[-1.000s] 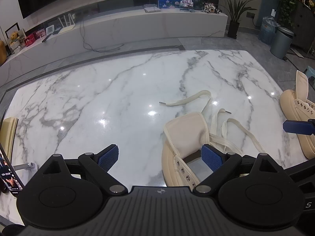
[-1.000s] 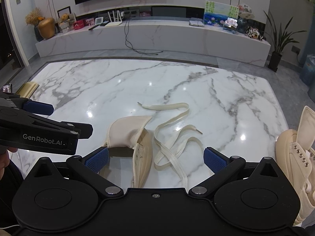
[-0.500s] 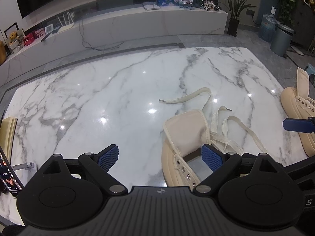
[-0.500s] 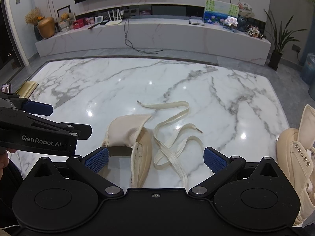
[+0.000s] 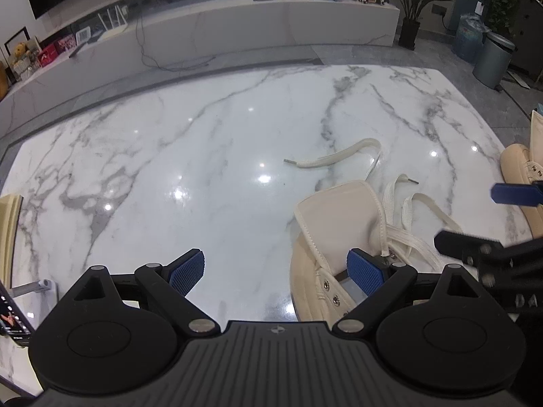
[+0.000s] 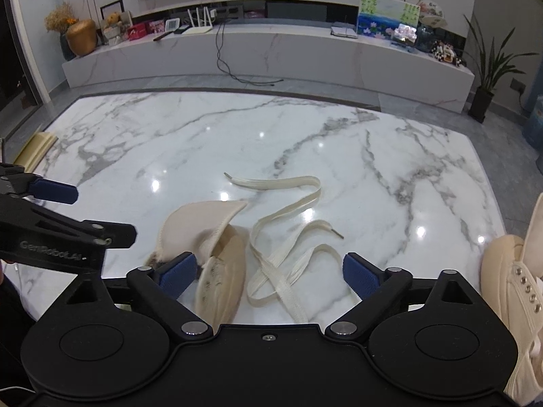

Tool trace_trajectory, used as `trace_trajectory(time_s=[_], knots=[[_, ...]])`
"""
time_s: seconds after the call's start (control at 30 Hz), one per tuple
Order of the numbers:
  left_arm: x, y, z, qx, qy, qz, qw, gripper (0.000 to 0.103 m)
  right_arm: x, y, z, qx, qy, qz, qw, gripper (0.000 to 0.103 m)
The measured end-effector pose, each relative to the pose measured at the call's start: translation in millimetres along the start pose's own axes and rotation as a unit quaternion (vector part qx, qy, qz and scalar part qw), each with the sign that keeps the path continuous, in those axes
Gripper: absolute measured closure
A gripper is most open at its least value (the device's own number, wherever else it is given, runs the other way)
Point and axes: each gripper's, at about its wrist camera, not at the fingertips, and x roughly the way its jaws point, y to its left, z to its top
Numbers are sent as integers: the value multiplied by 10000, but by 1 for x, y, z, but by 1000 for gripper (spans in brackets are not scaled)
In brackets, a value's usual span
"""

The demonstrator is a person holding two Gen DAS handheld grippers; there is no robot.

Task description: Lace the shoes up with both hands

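Note:
A cream shoe (image 5: 325, 237) with its tongue folded up lies on the white marble table (image 5: 203, 152); it also shows in the right wrist view as the shoe (image 6: 217, 254). Its loose cream lace (image 6: 288, 237) trails over the table, one tip far out (image 5: 288, 161). My left gripper (image 5: 275, 271) is open, its right pad at the shoe's opening. My right gripper (image 6: 268, 271) is open above the lace loops. A second cream shoe (image 6: 509, 281) sits at the table's right edge.
A low marble TV bench (image 6: 271, 54) with a router, pictures and a cable runs behind the table. A potted plant (image 6: 488, 78) and a bin (image 5: 492, 57) stand at the right. A phone on a stand (image 5: 13, 315) is at the left edge.
Both grippers have edged forward and lower toward the shoe and lace; the shoe appears to have shifted a little in the right wrist view. Both stay open.

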Motion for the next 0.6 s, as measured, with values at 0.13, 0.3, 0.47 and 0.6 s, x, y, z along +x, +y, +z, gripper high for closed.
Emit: trace_trajectory(time_s=[0.13, 0.3, 0.47, 0.6], knots=[[12, 0, 3, 35, 110, -109, 9999, 17, 14, -7, 7, 3, 80, 23, 10000, 27], [30, 7, 10, -107, 208, -263, 9994, 29, 31, -15, 16, 7, 180, 51, 9998, 43], [43, 15, 15, -148, 207, -297, 9992, 31, 46, -13, 12, -230, 262, 85, 9994, 45], [50, 23, 20, -186, 243, -365, 9989, 38, 69, -11, 32, -661, 314, 168, 9972, 47]])
